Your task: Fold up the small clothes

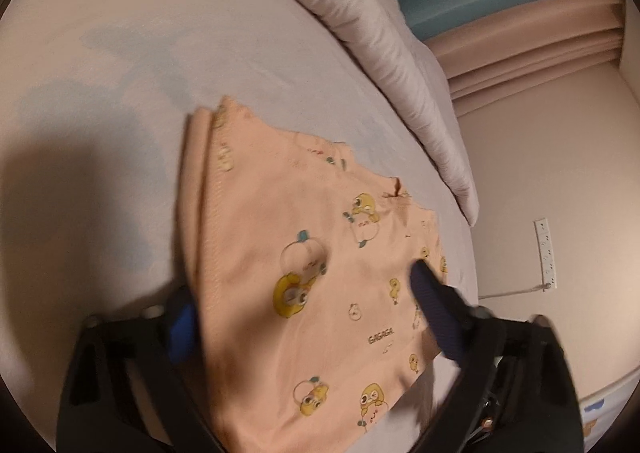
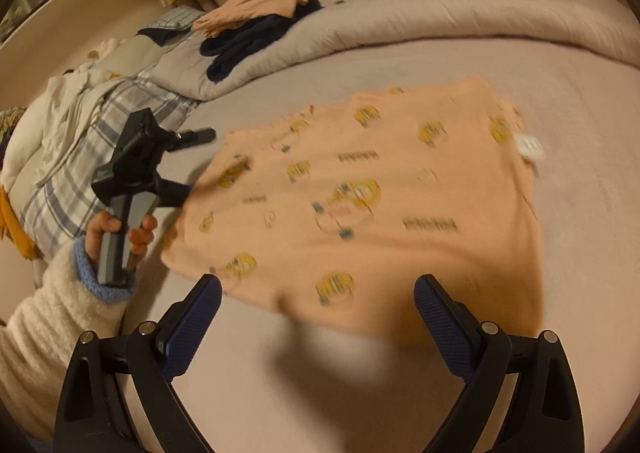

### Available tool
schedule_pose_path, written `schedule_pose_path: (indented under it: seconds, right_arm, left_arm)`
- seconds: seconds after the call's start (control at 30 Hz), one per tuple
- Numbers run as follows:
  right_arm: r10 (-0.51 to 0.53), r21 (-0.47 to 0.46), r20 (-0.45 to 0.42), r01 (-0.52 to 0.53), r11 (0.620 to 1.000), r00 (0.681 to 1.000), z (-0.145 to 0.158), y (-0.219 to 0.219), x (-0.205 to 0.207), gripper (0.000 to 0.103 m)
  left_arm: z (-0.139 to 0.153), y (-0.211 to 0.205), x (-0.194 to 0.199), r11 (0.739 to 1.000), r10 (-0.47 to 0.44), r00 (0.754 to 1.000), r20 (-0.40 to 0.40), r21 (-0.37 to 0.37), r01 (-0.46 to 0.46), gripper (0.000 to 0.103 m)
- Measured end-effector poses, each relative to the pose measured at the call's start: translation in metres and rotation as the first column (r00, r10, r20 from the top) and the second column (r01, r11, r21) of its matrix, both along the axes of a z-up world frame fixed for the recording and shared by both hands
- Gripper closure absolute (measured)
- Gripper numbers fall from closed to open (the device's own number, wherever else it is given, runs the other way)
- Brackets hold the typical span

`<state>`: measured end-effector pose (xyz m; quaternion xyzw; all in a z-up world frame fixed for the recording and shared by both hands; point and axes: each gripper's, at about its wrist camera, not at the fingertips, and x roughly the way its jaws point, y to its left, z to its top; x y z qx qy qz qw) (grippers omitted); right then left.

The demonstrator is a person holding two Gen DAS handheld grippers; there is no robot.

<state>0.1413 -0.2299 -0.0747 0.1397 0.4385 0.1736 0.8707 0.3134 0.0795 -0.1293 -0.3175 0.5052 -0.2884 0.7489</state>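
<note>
A small peach garment (image 1: pixel 304 237) printed with yellow ducks lies flat on the pale bed sheet (image 1: pixel 140 53); one side is folded over. In the right wrist view the garment (image 2: pixel 380 193) shows a white label at its right edge. My left gripper (image 1: pixel 300 285) is open and straddles the garment's edge: one finger lies over the cloth, and the other finger (image 1: pixel 180 325) is beside and partly under it. From the right wrist view the left gripper (image 2: pixel 200 163) sits at the garment's left edge, held by a hand (image 2: pixel 120 229) in a cream sleeve. My right gripper (image 2: pixel 318 281) is open just above the near edge, holding nothing.
A rolled pale duvet (image 2: pixel 400 25) runs along the far side of the bed, with a pile of peach and navy clothes (image 2: pixel 256 17) on it. Plaid bedding (image 2: pixel 92 141) is heaped at the left. A power strip (image 1: pixel 546 253) hangs on the wall beyond the bed's edge.
</note>
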Motion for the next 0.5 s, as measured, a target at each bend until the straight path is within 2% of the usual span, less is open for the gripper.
schedule_pose_path:
  seconds: [0.07, 0.1, 0.17, 0.2, 0.23, 0.27, 0.3, 0.37, 0.43, 0.5]
  right_arm:
    - [0.000, -0.017, 0.014, 0.000, 1.000, 1.000, 0.003, 0.008, 0.015, 0.006]
    - [-0.001, -0.024, 0.021, 0.002, 1.000, 1.000, 0.004, 0.012, 0.020, 0.007]
    - [0.000, -0.045, 0.025, 0.001, 0.999, 1.000, 0.003, 0.022, 0.036, 0.015]
    - [-0.001, -0.061, 0.017, 0.002, 0.998, 1.000, 0.002, 0.027, 0.045, 0.024]
    - [-0.003, -0.078, 0.008, 0.004, 0.997, 1.000, 0.000, 0.034, 0.057, 0.039]
    - [-0.007, -0.085, 0.003, 0.008, 0.996, 1.000, -0.001, 0.037, 0.064, 0.047]
    - [-0.013, -0.093, -0.009, 0.012, 0.996, 1.000, -0.004, 0.040, 0.075, 0.055]
    - [-0.026, -0.122, -0.023, 0.023, 0.992, 0.999, -0.012, 0.048, 0.096, 0.059]
    - [-0.035, -0.177, -0.035, 0.029, 0.984, 0.999, -0.020, 0.057, 0.113, 0.071]
    - [-0.039, -0.216, -0.045, 0.028, 0.976, 0.998, -0.028, 0.064, 0.123, 0.073]
  left_arm:
    - [-0.004, 0.004, -0.002, 0.999, 0.020, 0.999, -0.033, 0.025, -0.019, 0.054]
    - [-0.005, 0.006, -0.003, 0.999, 0.029, 0.999, -0.042, 0.039, -0.027, 0.060]
    - [-0.005, 0.011, -0.006, 0.997, 0.053, 0.997, -0.047, 0.066, -0.049, 0.075]
    - [-0.004, 0.011, -0.007, 0.995, 0.062, 0.997, -0.046, 0.081, -0.059, 0.078]
    - [-0.003, 0.011, -0.008, 0.993, 0.073, 0.996, -0.041, 0.098, -0.069, 0.084]
    - [0.001, 0.010, -0.009, 0.990, 0.085, 0.996, -0.031, 0.117, -0.081, 0.089]
    - [0.005, 0.008, -0.011, 0.988, 0.087, 0.996, -0.021, 0.126, -0.084, 0.089]
    - [0.013, 0.002, -0.012, 0.985, 0.088, 0.996, 0.002, 0.150, -0.088, 0.091]
    - [0.022, -0.002, -0.015, 0.983, 0.085, 0.996, 0.021, 0.158, -0.088, 0.091]
    - [0.031, -0.008, -0.017, 0.980, 0.076, 0.996, 0.041, 0.179, -0.082, 0.091]
